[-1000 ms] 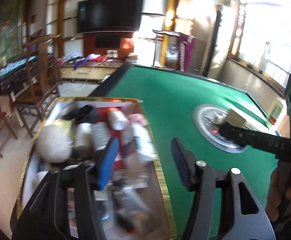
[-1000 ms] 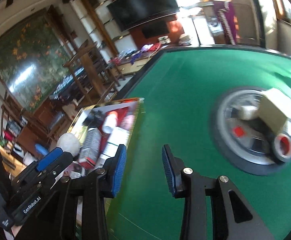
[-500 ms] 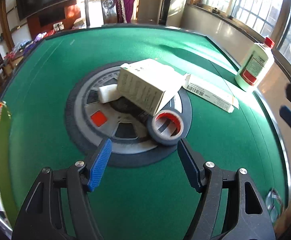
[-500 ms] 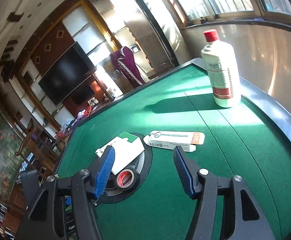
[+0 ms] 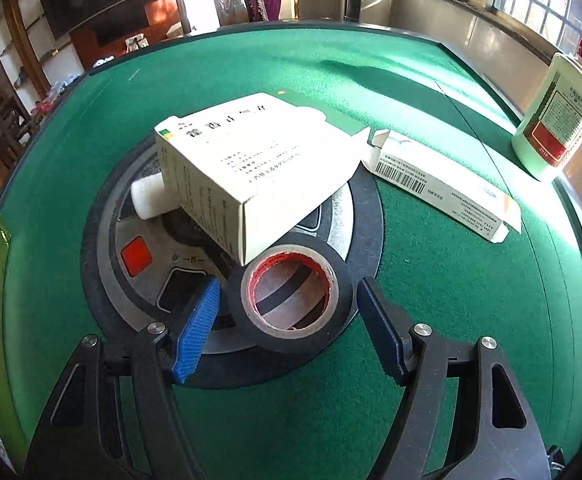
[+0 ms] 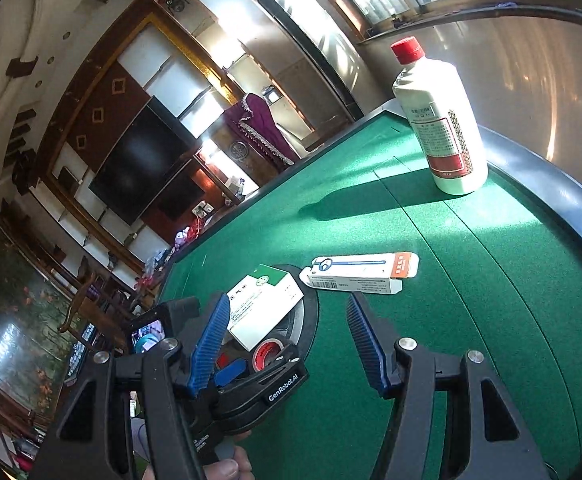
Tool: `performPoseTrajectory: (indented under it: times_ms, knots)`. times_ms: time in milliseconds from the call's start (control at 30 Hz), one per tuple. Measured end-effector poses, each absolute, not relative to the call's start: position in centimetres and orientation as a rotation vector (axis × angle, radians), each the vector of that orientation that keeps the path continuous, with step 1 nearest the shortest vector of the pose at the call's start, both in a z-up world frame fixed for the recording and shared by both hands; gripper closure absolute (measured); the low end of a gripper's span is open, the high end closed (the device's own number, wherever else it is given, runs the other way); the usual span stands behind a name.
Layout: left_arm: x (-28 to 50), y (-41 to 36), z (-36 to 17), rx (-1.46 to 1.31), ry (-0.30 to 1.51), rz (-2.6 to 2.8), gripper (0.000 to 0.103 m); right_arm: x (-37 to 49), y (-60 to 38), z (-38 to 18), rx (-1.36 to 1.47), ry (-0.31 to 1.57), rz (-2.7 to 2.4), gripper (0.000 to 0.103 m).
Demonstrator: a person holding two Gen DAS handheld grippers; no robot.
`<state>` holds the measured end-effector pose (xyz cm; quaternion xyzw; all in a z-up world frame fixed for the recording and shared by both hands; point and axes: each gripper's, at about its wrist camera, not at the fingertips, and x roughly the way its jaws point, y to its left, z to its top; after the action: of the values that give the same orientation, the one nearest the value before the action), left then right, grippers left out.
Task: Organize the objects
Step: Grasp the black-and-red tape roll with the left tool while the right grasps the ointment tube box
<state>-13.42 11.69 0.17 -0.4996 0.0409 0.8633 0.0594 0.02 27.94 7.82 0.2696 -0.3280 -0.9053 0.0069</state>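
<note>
**Left wrist view: jaws straddle the tape roll**

The left gripper (image 5: 287,316) stands released around the black tape roll with a red core (image 5: 289,294), which lies on the round grey hub (image 5: 107,216) under a corner of the white cardboard box (image 5: 251,168). Lower squarely, then clamp without nudging the box. The right gripper (image 6: 287,344) hangs released and empty over the green felt table (image 6: 471,280).

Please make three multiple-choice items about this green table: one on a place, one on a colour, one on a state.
1. Where does the tape roll lie?
A. beside the bottle
B. between the left claw's fingers
C. on the long flat box

2. What colour is the cap of the bottle?
A. red
B. blue
C. black

3. How is the right claw?
A. shut on the tape
B. shut on a box
C. open, holding nothing

Answers: 1 B, the left claw flanks the roll without touching; 2 A, the cap is red; 3 C, only green felt lies between its fingers.
</note>
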Motion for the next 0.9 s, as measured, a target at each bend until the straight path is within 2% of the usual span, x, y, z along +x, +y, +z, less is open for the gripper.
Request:
performPoseTrajectory:
  times_ms: [67,100,200,467,633,800,900]
  knots:
    - [-13.2,11.0,-0.1,-1.474,0.090,2.622,0.034,0.0,28.2,7.7,0.844,-1.019,-2.860,0.042]
    - [-12.9,10.4,-0.1,-1.460,0.072,2.622,0.041,-0.3,28.4,7.5,0.851,-1.012,-2.873,0.042]
    - [-11.8,8.3,-0.1,-1.436,0.031,2.611,0.041,-0.9,29.0,6.7,0.886,-1.007,-2.914,0.042]
    - [-7.7,0.8,-0.8,-1.371,0.072,2.655,0.040,-6.0,30.8,2.8,1.171,-1.000,-2.947,0.042]
    - [-8.0,-1.0,-1.1,-1.350,0.028,2.664,0.040,-10.9,30.3,2.4,1.283,-0.857,-2.984,0.042]
    - [-7.8,-0.6,-1.4,-1.335,0.063,2.651,0.040,-15.0,30.9,1.6,1.345,-0.751,-3.034,0.042]
    - [-7.7,-1.6,-1.1,-1.338,0.008,2.633,0.040,-17.0,31.6,0.2,1.413,-0.713,-3.000,0.042]
